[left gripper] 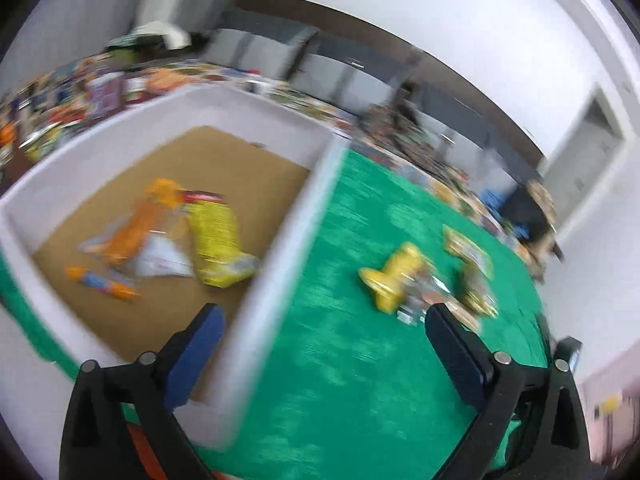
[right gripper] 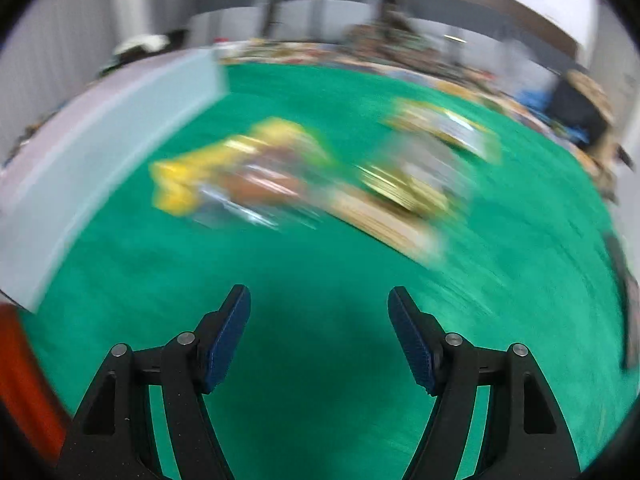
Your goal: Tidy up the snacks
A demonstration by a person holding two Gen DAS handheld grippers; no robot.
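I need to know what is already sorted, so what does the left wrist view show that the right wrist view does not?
Only the left wrist view looks into the white box: on its brown floor lie a yellow packet, an orange packet and a small orange stick snack.

Only the right wrist view shows, though blurred, a flat tan packet at the near edge of the loose pile.

Both show the green cloth, the box's outer wall, a loose yellow packet on the cloth, and their own fingers open with nothing between: left gripper, right gripper.
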